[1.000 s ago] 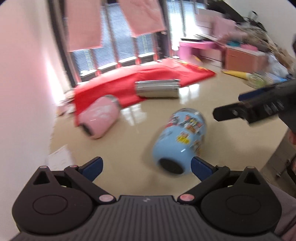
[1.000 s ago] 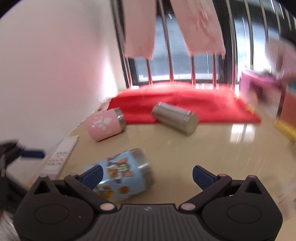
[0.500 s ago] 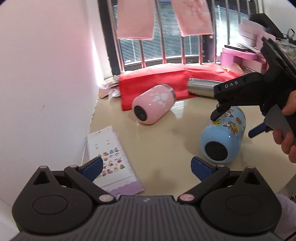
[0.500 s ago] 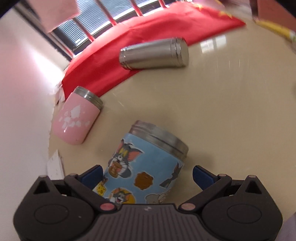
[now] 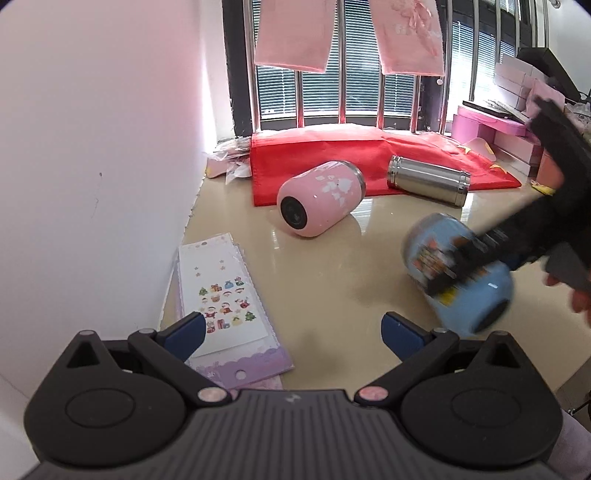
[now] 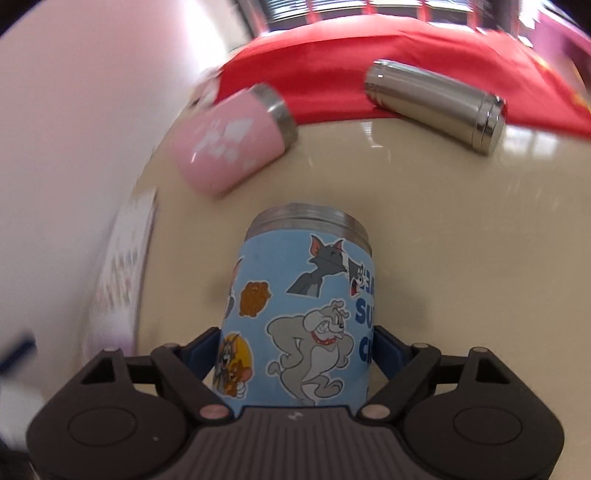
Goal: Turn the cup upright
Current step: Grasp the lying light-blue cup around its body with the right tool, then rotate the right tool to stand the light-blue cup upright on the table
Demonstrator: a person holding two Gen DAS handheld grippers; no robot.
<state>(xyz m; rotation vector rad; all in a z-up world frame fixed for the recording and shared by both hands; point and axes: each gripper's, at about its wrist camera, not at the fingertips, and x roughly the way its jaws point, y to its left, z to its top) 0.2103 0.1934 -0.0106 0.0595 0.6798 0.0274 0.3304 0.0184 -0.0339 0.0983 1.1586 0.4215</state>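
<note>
the beige tabletop (image 5: 325, 280) runs from the near edge back to a barred window (image 5: 354, 85), with a pale wall (image 5: 103, 147) along its left side. two pink cloths (image 5: 291, 33) hang in front of the window. a red cloth (image 5: 332, 155) is spread across the far part of the tabletop.

the left gripper (image 5: 291, 330) hangs low over the near tabletop with its blue-tipped fingers (image 5: 184, 330) spread wide and nothing between them. the right gripper (image 6: 295, 350) has its fingers (image 6: 388, 350) clenched on the lower body of the blue cup (image 6: 299, 314), one on each side. the blue cup, covered in cartoon cat and dog stickers, sits at the right of the tabletop in the left wrist view (image 5: 458, 273), tilted with its dark base toward the camera and its steel rim pointing away; it is motion-blurred there, and i cannot tell whether it touches the tabletop.

a sheet of stickers (image 5: 221, 291) lies flat near the wall on the left. a pink cup (image 5: 321, 199) with white paw prints lies on its side near the front edge of the red cloth, base toward the left camera. a steel flask (image 5: 428, 179) lies on its side, resting on the front edge of the red cloth to the right of the pink cup and apart from it.
</note>
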